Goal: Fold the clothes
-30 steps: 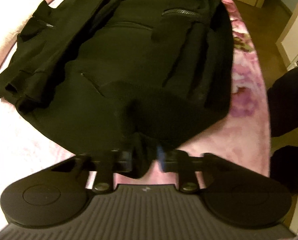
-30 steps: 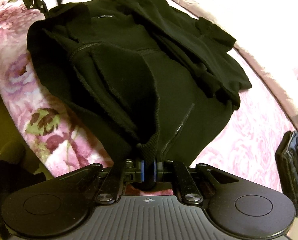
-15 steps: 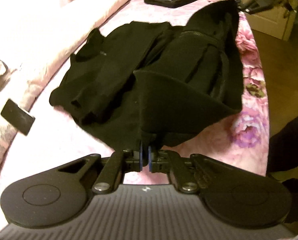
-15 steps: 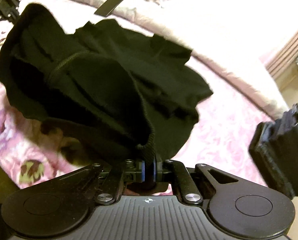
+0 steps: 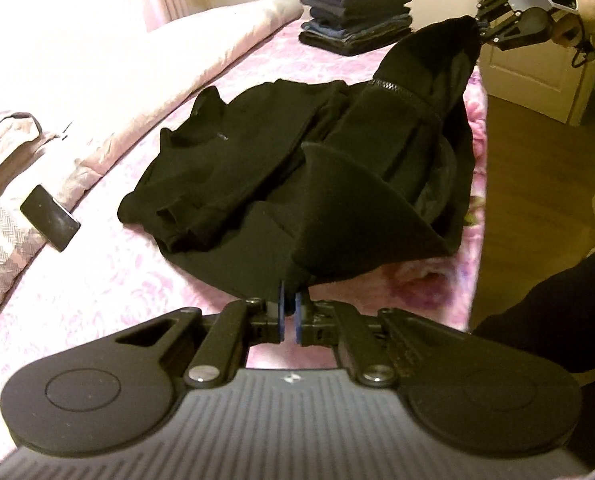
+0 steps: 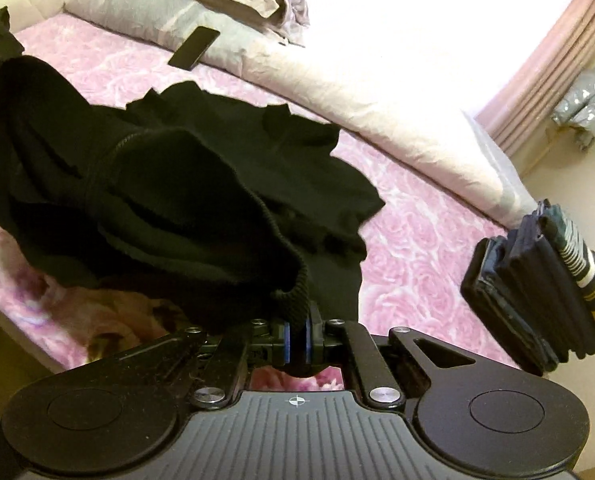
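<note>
Both grippers are now carrying the near edge of the black jacket [image 5: 257,168] well clear of the bed [image 5: 97,280], where a second ago that edge was lying almost flat on it; the left gripper [image 5: 288,314] is pinching one corner tight between its blue pads, and the right gripper [image 6: 296,338] is clamped on the ribbed hem at the other corner; the lifted half is now arching forward of each gripper while the far half is still resting on the bedspread ahead, so the fold over the middle looks begun but not laid down. The cloth is thick, matte and fleecy, sagging in deep soft folds between the two grips; a metal zip is glinting along one panel; the rib knit at the right gripper is bunching into a thick cord. Beyond the jacket, a stack of folded clothes [image 5: 355,8] is sitting squarely, and a dark phone [image 5: 49,218] is lying off to the left gripper's left.
</note>
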